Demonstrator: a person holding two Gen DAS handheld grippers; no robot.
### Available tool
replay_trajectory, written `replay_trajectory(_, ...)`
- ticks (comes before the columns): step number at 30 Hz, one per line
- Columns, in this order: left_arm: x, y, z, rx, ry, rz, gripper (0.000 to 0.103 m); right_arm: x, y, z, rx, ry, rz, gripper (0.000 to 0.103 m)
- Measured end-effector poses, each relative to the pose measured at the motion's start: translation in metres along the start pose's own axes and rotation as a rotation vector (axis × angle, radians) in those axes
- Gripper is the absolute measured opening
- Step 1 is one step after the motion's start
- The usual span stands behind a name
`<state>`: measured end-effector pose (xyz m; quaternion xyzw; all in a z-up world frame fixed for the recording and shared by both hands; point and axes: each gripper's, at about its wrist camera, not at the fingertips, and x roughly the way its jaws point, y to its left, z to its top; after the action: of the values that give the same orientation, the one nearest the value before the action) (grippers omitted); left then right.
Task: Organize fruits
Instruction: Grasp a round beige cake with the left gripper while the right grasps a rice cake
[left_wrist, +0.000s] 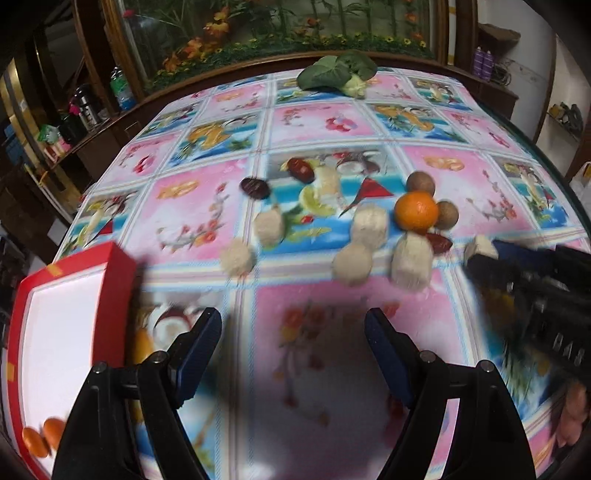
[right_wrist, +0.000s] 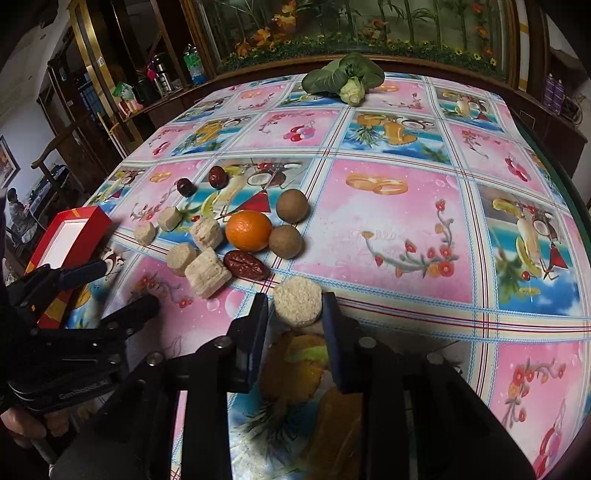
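A leafy green vegetable (right_wrist: 343, 79) lies at the far edge of the counter (right_wrist: 388, 229), which is covered with a cloth printed in pink and blue fruit squares. Behind it stands a wood-framed panel of artificial flowers (right_wrist: 280, 22), and a shelf to the left holds a plastic bottle (right_wrist: 193, 65) and a metal flask (right_wrist: 161, 75).

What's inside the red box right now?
In the left wrist view, the red box holds two small oranges at its near end on white lining. The left claw covers part of that corner.
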<state>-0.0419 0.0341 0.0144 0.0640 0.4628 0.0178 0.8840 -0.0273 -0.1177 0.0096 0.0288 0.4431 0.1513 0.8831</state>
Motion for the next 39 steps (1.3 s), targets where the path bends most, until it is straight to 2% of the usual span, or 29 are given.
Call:
replay_trajectory(8, 0.013, -0.004, 0.016, 0.001, -0.010, -0.097, 0.077, 0.000, -0.002, 0.000, 0.007, -0.003, 0.001, 0.029)
replay_trajectory(10, 0.015, -0.004, 0.017, -0.022, -0.014, -0.140, 0.069, 0.000, -0.002, 0.000, 0.008, -0.003, 0.003, 0.029)
replay_trajectory(12, 0.015, -0.005, 0.017, -0.022, -0.026, -0.143, 0.068, 0.000, -0.003, 0.000, 0.010, -0.005, 0.005, 0.029)
replay_trajectory(15, 0.012, -0.010, 0.016, -0.003, -0.055, -0.166, 0.050, 0.000, -0.003, 0.000, 0.013, -0.008, 0.007, 0.029)
replay_trajectory(17, 0.011, -0.012, 0.016, 0.001, -0.059, -0.170, 0.043, 0.000, -0.003, 0.000, 0.016, -0.009, 0.008, 0.028)
replay_trajectory(19, 0.009, -0.012, 0.016, 0.001, -0.062, -0.181, 0.023, -0.001, -0.004, 0.000, 0.029, -0.012, 0.015, 0.028)
replay_trajectory(24, -0.004, -0.005, 0.007, -0.039, -0.066, -0.189, 0.023, -0.004, -0.009, 0.000, 0.058, -0.027, 0.013, 0.028)
replay_trajectory(30, -0.057, 0.017, -0.020, -0.072, -0.171, -0.175, 0.023, -0.014, -0.021, 0.003, 0.107, -0.089, -0.008, 0.028)
replay_trajectory(39, -0.110, 0.087, -0.069, -0.186, -0.251, -0.068, 0.023, -0.029, -0.026, 0.003, 0.130, -0.181, -0.039, 0.028)
